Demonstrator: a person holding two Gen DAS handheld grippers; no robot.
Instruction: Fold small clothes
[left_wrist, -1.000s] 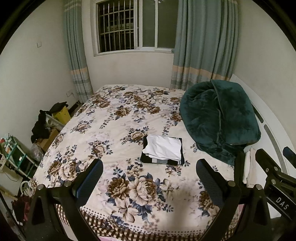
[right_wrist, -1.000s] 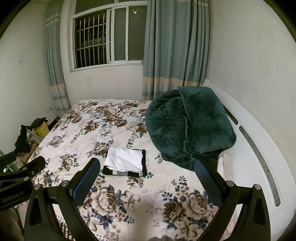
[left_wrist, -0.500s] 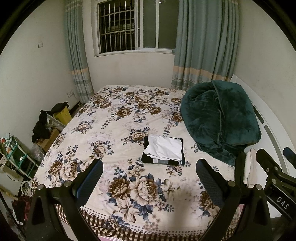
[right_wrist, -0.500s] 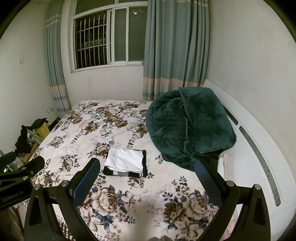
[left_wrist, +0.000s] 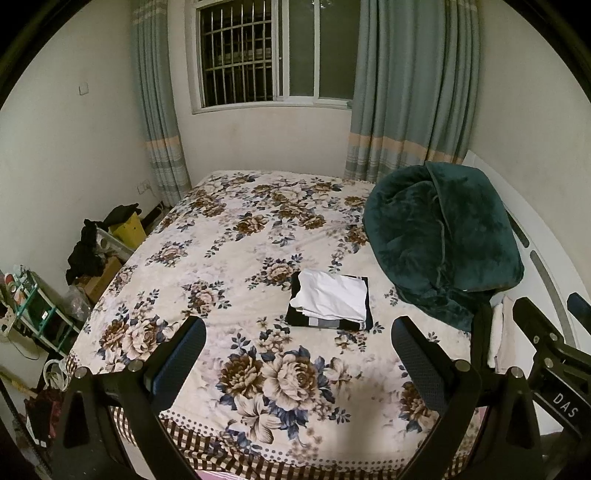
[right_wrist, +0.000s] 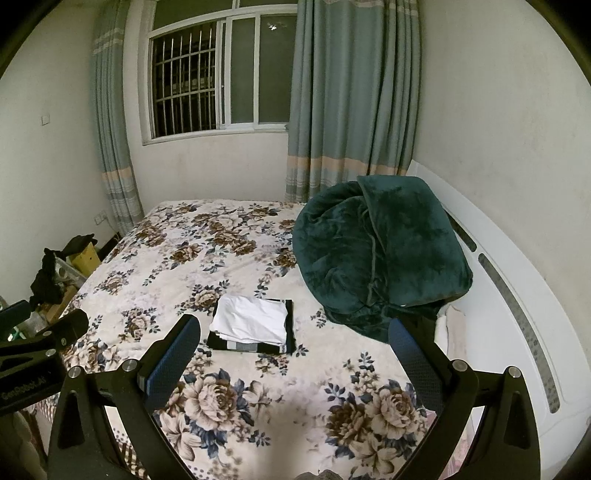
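A folded stack of small clothes (left_wrist: 330, 301) (right_wrist: 253, 325) lies on the floral bedspread (left_wrist: 240, 240) (right_wrist: 184, 258), a white piece on top of a black one with a striped band at its near edge. My left gripper (left_wrist: 297, 349) hovers open above the bed's near edge, well short of the stack, nothing between its fingers. My right gripper (right_wrist: 293, 349) is also open and empty, held back from the stack at about the same height. Each gripper's body shows at the edge of the other's view.
A bulky dark green plush blanket (left_wrist: 443, 236) (right_wrist: 376, 254) is heaped at the right against the white headboard (right_wrist: 509, 295). Boxes, a shelf and dark cloth (left_wrist: 88, 251) crowd the floor left of the bed. Curtains and a barred window (left_wrist: 240, 55) are behind.
Both views have drifted only slightly; the stack sits almost where it was. Both grippers stay open and empty.
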